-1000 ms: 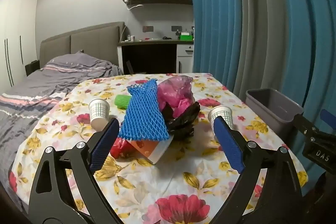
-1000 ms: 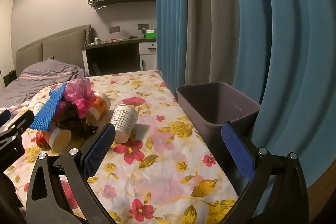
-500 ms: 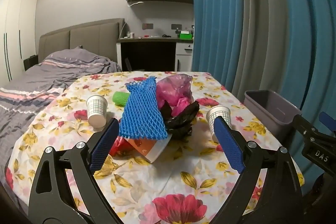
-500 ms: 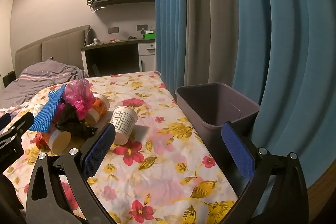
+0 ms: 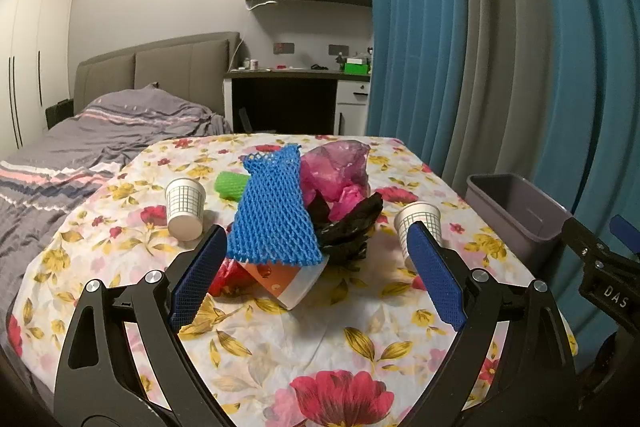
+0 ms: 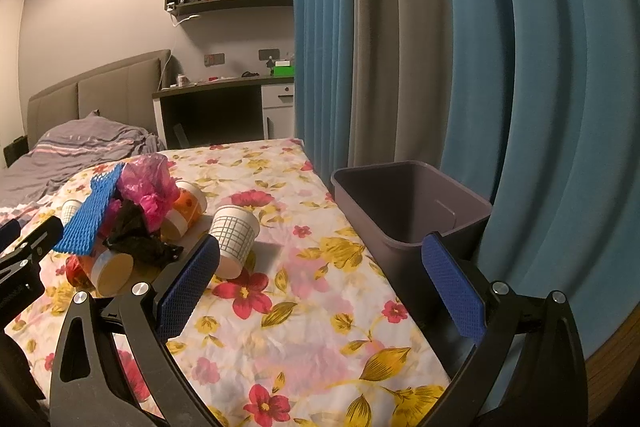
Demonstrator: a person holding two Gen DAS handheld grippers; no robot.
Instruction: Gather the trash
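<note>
Blue foam netting (image 5: pixel 274 215) drapes over the top of a heap of trash in the middle of the flowered tabletop (image 5: pixel 320 339), straight ahead of the left tongs (image 5: pixel 316 275). Under and beside the netting sit a crumpled pink plastic bag (image 5: pixel 340 167), a black plastic bag (image 5: pixel 352 223) and an orange paper cup (image 5: pixel 288 281) lying on its side with its base toward the tongs. A green foam piece (image 5: pixel 230 183) pokes out behind the netting on the left. One white gridded paper cup (image 5: pixel 185 202) stands upside down to the left of the heap, apart from it; a second gridded cup (image 6: pixel 234 241) lies tilted on the cloth between the heap and the right tongs (image 6: pixel 320 283), just past the inner blue pad of those tongs.

Both tongs are spread wide with nothing between their pads. The left pair frames the heap; the right pair frames bare cloth and the near corner of a grey plastic bin (image 6: pixel 412 203), which stands at the tabletop's right edge against the blue and grey curtains (image 6: pixel 400 39).

Beyond the tabletop lie a bed (image 5: pixel 100 139) with grey covers and a dark desk (image 5: pixel 288 95) under a wall shelf.
</note>
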